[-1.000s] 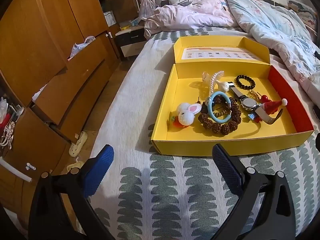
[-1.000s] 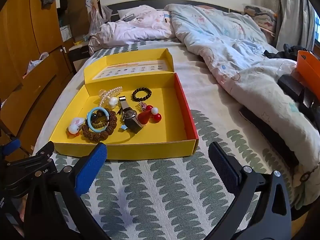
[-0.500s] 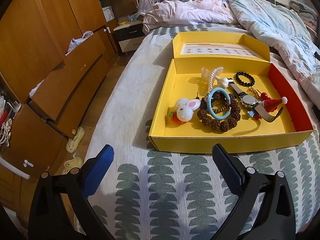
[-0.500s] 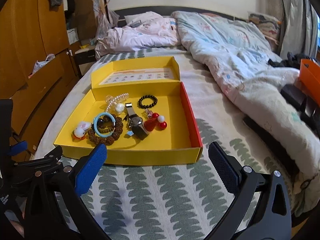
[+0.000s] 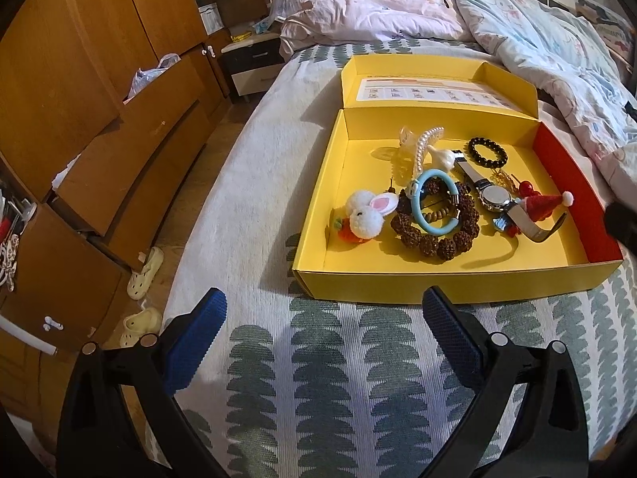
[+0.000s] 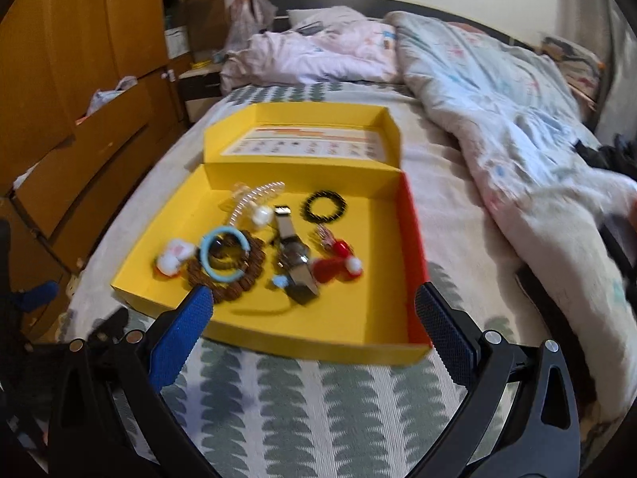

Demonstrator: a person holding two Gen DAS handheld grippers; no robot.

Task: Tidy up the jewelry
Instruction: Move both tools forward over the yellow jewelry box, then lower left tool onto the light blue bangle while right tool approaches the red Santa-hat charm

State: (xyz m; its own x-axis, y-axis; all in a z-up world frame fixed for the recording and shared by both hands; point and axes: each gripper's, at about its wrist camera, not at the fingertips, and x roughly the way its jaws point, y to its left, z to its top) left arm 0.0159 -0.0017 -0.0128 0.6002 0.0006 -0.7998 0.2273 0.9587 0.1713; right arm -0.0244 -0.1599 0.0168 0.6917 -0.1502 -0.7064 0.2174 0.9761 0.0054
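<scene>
An open yellow box lies on the bed with jewelry piled in it: a bunny charm, a blue bangle on a brown bead bracelet, a watch, a black bead bracelet, a pearl hair clip and a red Santa-hat charm. My left gripper is open and empty, just short of the box's front wall. My right gripper is open and empty over the box's front edge, near the watch and the bangle.
The box rests on a leaf-patterned bedspread. A bunched quilt lies to the right. Wooden drawers and slippers are on the left, beyond the bed's edge. The left gripper's body shows at the lower left of the right wrist view.
My right gripper has moved forward and up toward the box, its view now blurred. My left gripper has drawn back and shifted slightly; the box looks a little farther away.
</scene>
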